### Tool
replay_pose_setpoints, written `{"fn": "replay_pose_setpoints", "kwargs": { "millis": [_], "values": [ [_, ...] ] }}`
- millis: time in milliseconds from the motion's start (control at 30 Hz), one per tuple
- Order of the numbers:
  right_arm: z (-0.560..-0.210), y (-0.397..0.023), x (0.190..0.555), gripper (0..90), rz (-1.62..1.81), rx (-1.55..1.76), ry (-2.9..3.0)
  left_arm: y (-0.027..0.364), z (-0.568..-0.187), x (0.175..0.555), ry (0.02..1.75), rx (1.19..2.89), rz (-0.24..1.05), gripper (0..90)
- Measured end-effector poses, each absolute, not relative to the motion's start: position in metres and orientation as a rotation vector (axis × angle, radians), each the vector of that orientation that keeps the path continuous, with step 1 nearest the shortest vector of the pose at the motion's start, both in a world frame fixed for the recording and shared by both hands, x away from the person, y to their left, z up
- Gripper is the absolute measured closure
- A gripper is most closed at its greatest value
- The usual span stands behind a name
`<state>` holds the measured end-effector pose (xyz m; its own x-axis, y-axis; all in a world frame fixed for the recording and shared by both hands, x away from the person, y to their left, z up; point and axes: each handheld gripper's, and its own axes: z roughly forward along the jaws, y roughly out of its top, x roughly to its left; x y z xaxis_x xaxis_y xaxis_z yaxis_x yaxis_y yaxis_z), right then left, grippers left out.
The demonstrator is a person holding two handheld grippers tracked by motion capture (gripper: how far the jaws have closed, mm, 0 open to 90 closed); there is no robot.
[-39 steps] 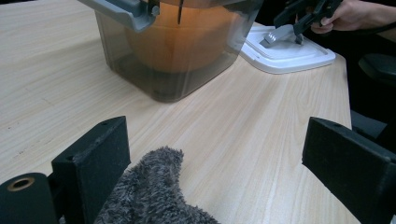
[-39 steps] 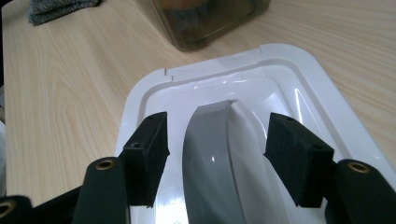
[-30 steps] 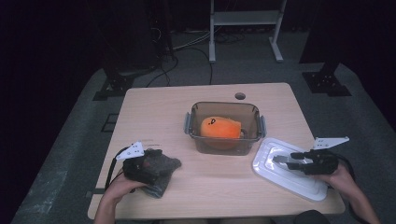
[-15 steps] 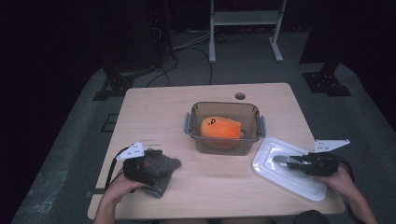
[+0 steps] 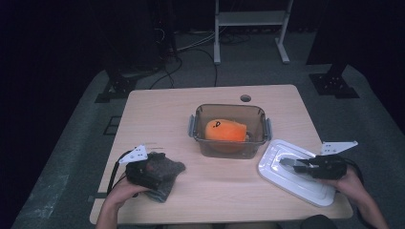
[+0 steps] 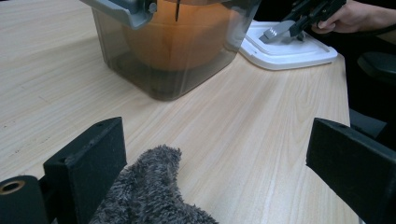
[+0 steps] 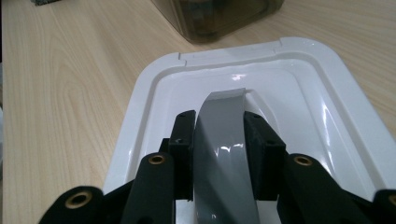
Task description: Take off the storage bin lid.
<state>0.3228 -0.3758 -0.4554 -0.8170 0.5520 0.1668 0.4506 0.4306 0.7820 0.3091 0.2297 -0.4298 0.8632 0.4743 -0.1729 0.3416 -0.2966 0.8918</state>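
Observation:
A clear tub (image 5: 228, 107) stands mid-table with an orange soft toy (image 5: 225, 131) inside. To its right lies a white lid (image 5: 296, 183) with a grey handle (image 7: 219, 140). My right gripper (image 7: 219, 126) has just been closing and now has its pads pressed on both sides of that handle. At the front left, a grey fuzzy cloth (image 6: 149, 191) lies on the table. It sits between the wide-apart jaws of my left gripper (image 6: 219, 177), against the left jaw, and is not clamped. The left gripper view also takes in the right gripper (image 6: 285, 30) on the lid.
The light wooden table (image 5: 157, 119) has a small round hole (image 5: 245, 98) near its far edge. Behind the table are a white frame stand (image 5: 250, 19), dark stands and cables on the grey floor. The person's hands hold both grippers at the near edge.
The right gripper's jaws have narrowed onto the lid's grey handle. Neither hand has shifted, and the cloth and tub stay where they were.

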Motion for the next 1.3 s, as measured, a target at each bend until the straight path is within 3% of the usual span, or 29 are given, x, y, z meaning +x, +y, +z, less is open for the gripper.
{"fn": "replay_pose_setpoints", "kwargs": {
  "millis": [1300],
  "values": [
    [-0.405,-0.387,0.306,66.2,1.349,0.828,2.547,0.23,-0.429,0.31,0.615,1.905,0.157,1.9]
  ]
}}
